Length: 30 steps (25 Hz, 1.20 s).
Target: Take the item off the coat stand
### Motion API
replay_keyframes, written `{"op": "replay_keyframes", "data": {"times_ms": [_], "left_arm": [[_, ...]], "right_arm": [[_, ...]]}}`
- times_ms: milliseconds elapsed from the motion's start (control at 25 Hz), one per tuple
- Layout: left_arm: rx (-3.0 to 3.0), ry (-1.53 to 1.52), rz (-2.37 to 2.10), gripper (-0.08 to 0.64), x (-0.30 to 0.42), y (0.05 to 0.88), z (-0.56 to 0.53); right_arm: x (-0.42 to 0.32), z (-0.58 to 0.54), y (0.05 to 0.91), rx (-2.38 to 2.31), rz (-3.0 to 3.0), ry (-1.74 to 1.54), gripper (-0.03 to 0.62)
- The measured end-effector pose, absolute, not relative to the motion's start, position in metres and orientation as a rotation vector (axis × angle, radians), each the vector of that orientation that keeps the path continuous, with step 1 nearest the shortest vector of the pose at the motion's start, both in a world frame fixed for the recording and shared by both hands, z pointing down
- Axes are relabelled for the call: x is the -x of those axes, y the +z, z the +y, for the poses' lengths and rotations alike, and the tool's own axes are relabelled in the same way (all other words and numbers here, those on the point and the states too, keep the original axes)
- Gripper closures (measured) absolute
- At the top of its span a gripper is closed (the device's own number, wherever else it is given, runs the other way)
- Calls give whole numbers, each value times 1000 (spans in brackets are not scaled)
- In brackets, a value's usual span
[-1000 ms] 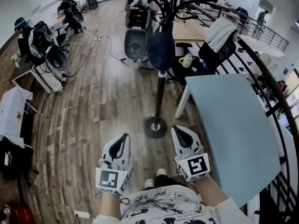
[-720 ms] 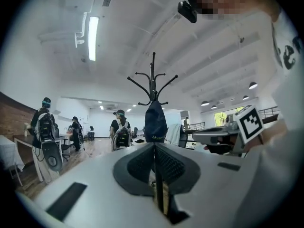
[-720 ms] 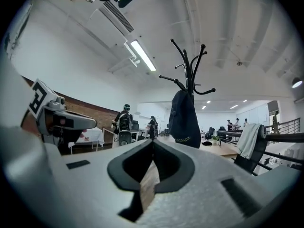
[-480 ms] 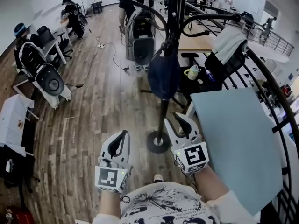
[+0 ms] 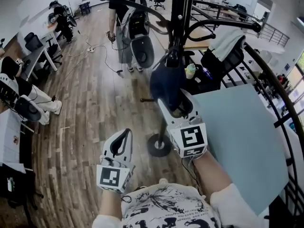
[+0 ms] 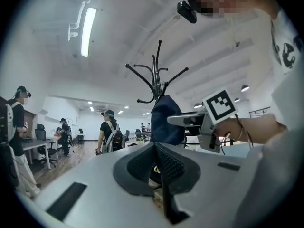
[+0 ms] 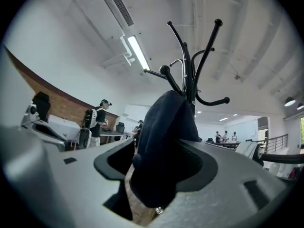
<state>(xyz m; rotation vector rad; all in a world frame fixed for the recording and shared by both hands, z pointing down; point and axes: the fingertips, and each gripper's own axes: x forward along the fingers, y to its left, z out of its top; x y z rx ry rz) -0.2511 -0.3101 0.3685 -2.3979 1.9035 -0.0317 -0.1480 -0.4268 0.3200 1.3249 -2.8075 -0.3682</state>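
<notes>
A black coat stand (image 5: pixel 176 13) rises from its round base (image 5: pixel 159 145) just ahead of me. A dark navy cloth item (image 5: pixel 166 82) hangs from one of its hooks. My right gripper (image 5: pixel 174 107) is raised to the item's lower part. Its jaws are opening, with the navy item (image 7: pixel 164 141) filling the gap between them below the stand's hooks (image 7: pixel 190 70). The left gripper (image 5: pixel 121 144) is held low and to the left, shut and empty. In the left gripper view the navy item (image 6: pixel 165 120) and the right gripper (image 6: pixel 199 122) show beyond the shut left gripper (image 6: pixel 159 163).
A light blue table (image 5: pixel 237 137) stands to the right, with a curved black railing (image 5: pixel 280 94) beyond it. A chair draped with a white cloth (image 5: pixel 223 42) sits behind the stand. People with equipment stand at the far left and the back on the wooden floor (image 5: pixel 90 103).
My right gripper has risen forward from near my waist to the navy item, and its jaws have spread around it. The left gripper has stayed low.
</notes>
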Motion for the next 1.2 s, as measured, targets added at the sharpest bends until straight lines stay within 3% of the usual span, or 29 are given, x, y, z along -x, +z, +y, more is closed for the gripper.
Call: {"op": "replay_keyframes", "data": {"times_ms": [80, 160, 440, 1200], "left_arm": [[2415, -35, 1892, 555, 264, 369, -316], [2426, -34, 1884, 555, 277, 367, -320], [2474, -48, 1799, 555, 296, 368, -329], [2594, 24, 1652, 555, 288, 365, -309]], "right_arm": [[153, -438, 318, -1416, -2785, -310, 352], [154, -447, 315, -1501, -2769, -246, 438], [148, -454, 314, -1639, -2701, -216, 583], [138, -350, 244, -1635, -2711, -531, 588]]}}
